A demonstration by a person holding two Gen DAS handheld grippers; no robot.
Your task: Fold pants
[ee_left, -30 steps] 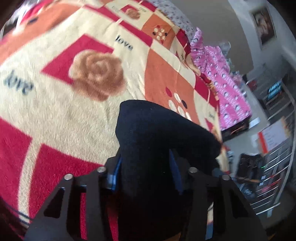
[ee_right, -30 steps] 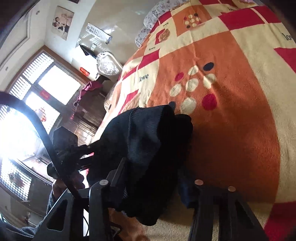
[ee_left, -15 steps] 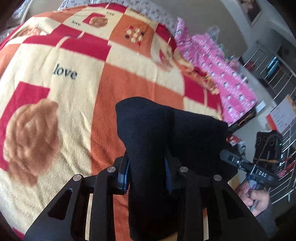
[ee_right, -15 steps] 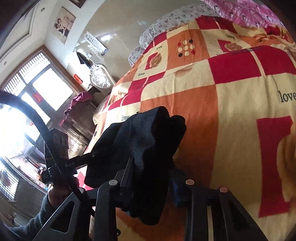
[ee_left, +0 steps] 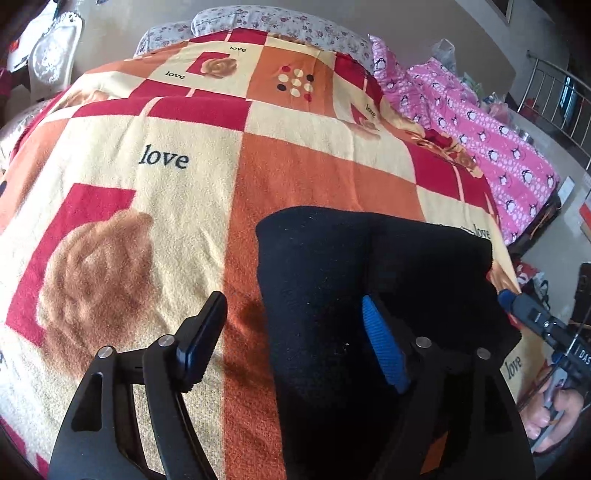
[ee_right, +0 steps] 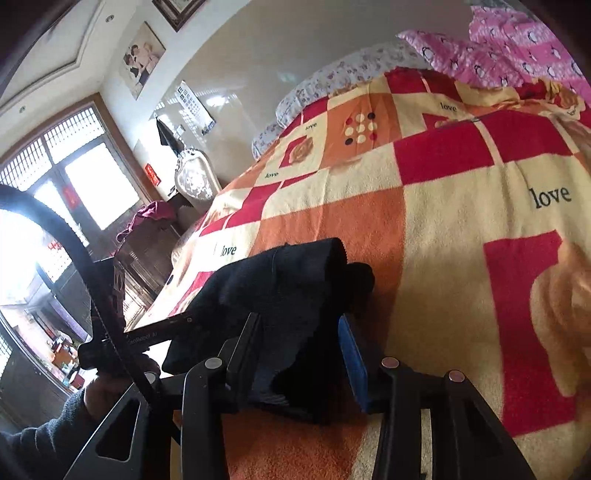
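Observation:
The black pants point(ee_left: 354, 295) lie folded in a thick bundle on the checked blanket point(ee_left: 184, 206) near the bed's front edge. My left gripper point(ee_left: 295, 336) is open, its jaws spread wide, with the bundle lying between them and against the right blue pad point(ee_left: 384, 350). In the right wrist view the pants point(ee_right: 280, 291) sit between the jaws of my right gripper point(ee_right: 299, 347), which is open with a gap on both sides of the cloth. The other gripper shows at the left of the pants point(ee_right: 110, 332).
A pink penguin-print quilt point(ee_left: 491, 136) lies along the bed's right side. Floral pillows point(ee_left: 266, 22) are at the head. A dark wooden cabinet point(ee_right: 147, 243) and windows stand beyond the bed's left edge. Metal racks point(ee_left: 554, 92) are at the far right.
Both grippers were shut on the pants and carried them down toward the blanket. Now both have opened and the bundle rests on the bed.

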